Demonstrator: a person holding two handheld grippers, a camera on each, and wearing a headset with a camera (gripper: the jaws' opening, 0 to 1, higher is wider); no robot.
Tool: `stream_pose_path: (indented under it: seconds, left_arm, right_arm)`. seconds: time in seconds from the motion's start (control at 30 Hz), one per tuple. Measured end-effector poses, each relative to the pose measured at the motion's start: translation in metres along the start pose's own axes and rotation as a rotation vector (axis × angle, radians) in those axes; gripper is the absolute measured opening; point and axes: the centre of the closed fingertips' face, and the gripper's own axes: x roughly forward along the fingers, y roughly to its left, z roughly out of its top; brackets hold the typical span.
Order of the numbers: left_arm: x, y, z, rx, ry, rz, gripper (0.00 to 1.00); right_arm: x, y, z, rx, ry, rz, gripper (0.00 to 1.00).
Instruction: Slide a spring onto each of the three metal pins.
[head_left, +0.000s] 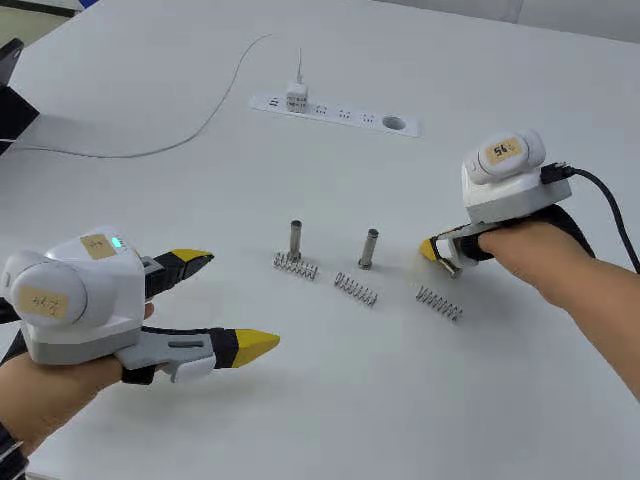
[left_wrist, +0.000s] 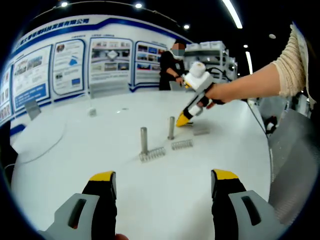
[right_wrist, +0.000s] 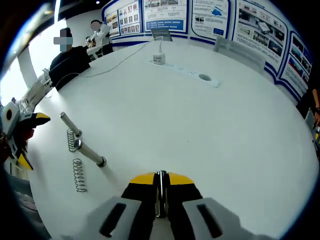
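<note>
The right gripper (head_left: 440, 253) is clamped shut on one metal pin (right_wrist: 160, 195) - the left gripper (head_left: 235, 300) hovers with its jaws spread wide, holding nothing. Two upright pins (head_left: 295, 238) stand mid-table, and three springs (head_left: 355, 289) lie flat on the white table (head_left: 400, 400) just in front of them.

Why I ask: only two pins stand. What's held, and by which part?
The right gripper clamps a pin by its shaft; the left gripper is open, holding nothing.

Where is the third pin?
The pin is pinched in the right gripper, on the head view's right side, beside the two standing pins and near the rightmost spring.
</note>
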Motion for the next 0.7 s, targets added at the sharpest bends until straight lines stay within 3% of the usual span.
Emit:
stream_pose_path:
  seconds: [0.3,0.7]
  left_arm:
    - [0.0,0.0,0.003,0.002,-0.006,0.001,0.79]
    - [0.001,-0.001,0.007,0.01,-0.011,-0.004,0.78]
  right_arm:
    - [-0.003,0.0,0.0,0.0,-0.003,-0.009,0.08]
    - [-0.028,-0.002,0.007,0.009,-0.07,-0.02,0.09]
